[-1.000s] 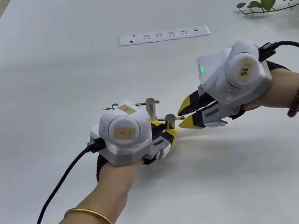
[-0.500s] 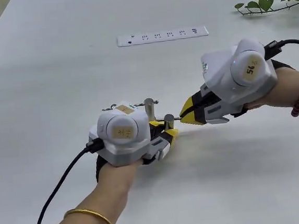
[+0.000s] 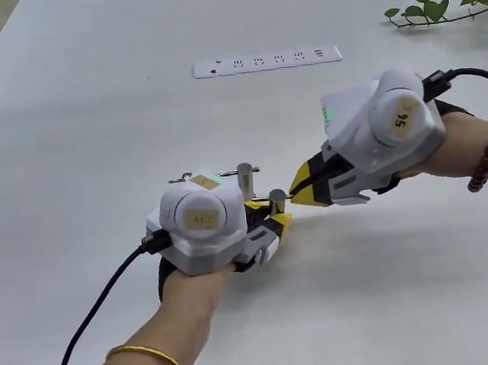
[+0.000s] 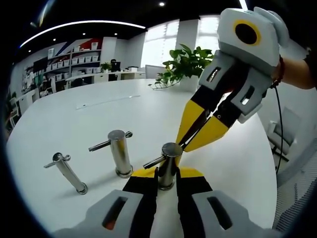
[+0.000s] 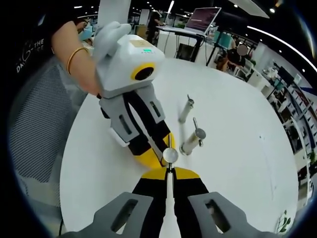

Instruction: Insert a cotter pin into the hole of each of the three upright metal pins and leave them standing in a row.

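Clamping the first metal pin point(image 4: 168, 166) low on its shaft, my left claw point(image 4: 167, 179) presses both jaws against it. The pin stands upright on the white surface point(image 3: 76, 120). My right claw point(image 5: 169, 171) is pressed together on a cotter pin point(image 4: 153, 161), which runs through the hole near the first pin's head and protrudes on the side opposite the right claw. The second metal pin point(image 4: 120, 152) stands just beside the first pin, and the third metal pin point(image 4: 68, 171) stands beyond the second. Each carries its own cotter pin. A power strip point(image 3: 267, 60) lies well beyond the first pin.
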`<state>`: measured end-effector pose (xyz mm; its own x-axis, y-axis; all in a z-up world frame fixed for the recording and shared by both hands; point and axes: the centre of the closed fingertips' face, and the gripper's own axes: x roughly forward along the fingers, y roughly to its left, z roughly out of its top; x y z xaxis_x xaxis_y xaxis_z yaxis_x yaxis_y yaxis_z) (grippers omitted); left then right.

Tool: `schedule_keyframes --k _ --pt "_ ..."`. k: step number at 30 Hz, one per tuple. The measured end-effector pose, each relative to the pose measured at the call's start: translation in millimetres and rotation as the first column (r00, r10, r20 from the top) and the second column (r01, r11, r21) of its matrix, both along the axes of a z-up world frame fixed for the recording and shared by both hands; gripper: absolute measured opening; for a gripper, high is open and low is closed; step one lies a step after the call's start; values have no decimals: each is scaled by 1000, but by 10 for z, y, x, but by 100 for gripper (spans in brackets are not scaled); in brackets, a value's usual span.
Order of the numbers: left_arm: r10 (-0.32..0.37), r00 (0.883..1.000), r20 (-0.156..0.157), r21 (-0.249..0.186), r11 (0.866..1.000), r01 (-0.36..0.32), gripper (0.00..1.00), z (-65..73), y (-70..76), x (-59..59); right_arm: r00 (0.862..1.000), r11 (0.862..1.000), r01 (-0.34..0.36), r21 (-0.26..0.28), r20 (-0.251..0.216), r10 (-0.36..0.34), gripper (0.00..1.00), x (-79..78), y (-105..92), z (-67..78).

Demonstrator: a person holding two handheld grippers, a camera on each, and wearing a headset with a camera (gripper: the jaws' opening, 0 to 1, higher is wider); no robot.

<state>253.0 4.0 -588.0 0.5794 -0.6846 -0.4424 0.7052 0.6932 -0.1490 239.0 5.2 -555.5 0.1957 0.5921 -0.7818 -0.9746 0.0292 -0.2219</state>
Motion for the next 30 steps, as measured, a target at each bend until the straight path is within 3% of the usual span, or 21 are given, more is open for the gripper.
schedule_keyframes --k 30 --pt "38 999 4 2 999 -38 11 -2 -4 5 1000 1000 -25 -10 15 25 0 56 10 -35"
